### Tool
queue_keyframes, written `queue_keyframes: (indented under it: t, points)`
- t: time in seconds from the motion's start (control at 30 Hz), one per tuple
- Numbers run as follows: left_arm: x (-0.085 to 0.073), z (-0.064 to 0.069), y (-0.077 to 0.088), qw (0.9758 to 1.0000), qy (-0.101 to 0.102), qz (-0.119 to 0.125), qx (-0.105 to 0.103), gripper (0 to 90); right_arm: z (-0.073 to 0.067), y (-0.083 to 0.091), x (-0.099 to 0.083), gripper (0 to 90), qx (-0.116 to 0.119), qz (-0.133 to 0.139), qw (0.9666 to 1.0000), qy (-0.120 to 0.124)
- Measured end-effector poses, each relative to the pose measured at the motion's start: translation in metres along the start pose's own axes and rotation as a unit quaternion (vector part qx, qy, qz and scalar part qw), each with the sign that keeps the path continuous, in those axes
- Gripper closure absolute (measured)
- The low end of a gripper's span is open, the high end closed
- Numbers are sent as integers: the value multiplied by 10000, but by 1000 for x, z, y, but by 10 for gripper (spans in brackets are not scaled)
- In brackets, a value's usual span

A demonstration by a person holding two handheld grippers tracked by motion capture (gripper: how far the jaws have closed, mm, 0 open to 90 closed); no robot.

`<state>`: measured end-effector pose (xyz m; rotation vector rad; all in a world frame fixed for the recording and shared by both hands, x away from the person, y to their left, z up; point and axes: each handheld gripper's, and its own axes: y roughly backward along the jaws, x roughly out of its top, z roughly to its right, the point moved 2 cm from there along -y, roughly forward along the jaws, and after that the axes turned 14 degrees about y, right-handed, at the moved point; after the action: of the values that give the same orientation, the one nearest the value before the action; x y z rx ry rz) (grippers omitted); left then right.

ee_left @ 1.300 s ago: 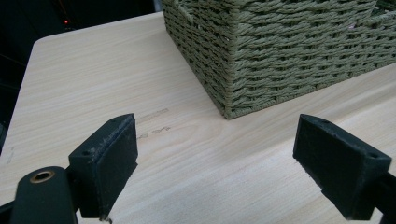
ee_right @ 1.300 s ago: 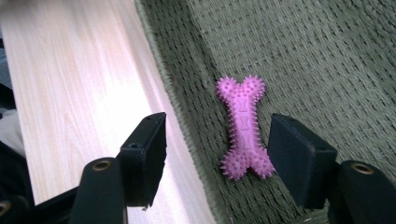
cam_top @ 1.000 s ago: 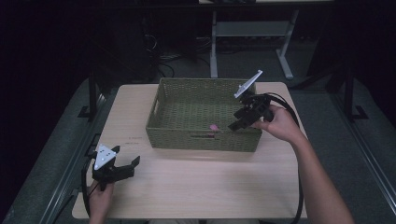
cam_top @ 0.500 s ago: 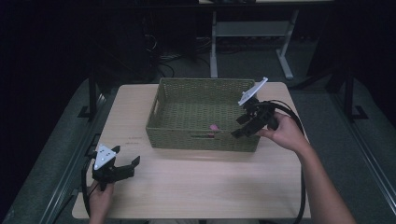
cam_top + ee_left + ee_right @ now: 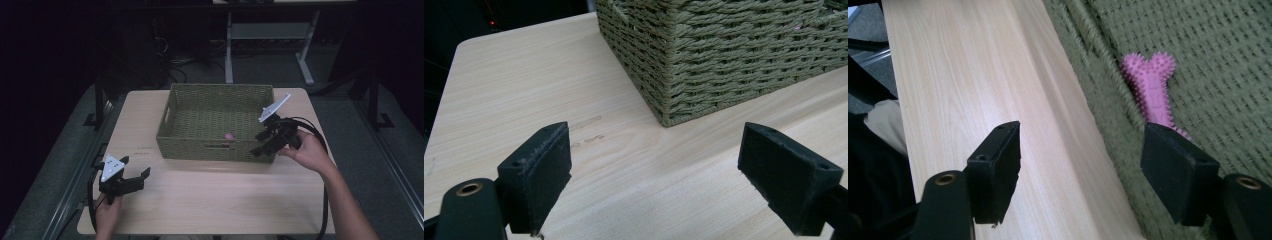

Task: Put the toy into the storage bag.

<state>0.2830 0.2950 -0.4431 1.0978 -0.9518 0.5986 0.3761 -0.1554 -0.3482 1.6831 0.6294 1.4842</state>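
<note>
Left gripper (image 5: 131, 176) open, empty, resting low over bench (image 5: 210, 200) near basket (image 5: 215, 149) corner. Pink bone toy (image 5: 1151, 90) lies inside basket by front wall. Right gripper (image 5: 262, 144) straddles basket's front wall, nothing clamped, jaws just been opening. Step looks like release finished; next: lift right gripper clear of wall.

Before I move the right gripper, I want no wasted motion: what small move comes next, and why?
Probably draw the right gripper back off the basket's near wall toward the table. Its jaws have just been opening and hold nothing, and the pink bone toy already lies on the basket floor, so the drop looks done.
</note>
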Motion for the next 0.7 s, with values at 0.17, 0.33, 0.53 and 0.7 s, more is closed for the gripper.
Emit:
queue_keyframes:
  t: [0.17, 0.33, 0.53, 0.7]
  points:
    - [0, 0, 0, 10000, 12, 6, 4, 133, -5, -3, -8, 319, -24, 9, 10000, 30]
    - [0, 0, 0, 10000, 2, -7, 3, 133, -10, -5, -15, 319, -19, 15, 10000, 28]
    - [0, 0, 0, 10000, 4, -9, 5, 133, -16, -7, -23, 319, 2, 4, 10000, -16]
    - [0, 0, 0, 10000, 9, -5, 4, 133, -21, -10, -33, 316, -7, 73, 9999, -77]
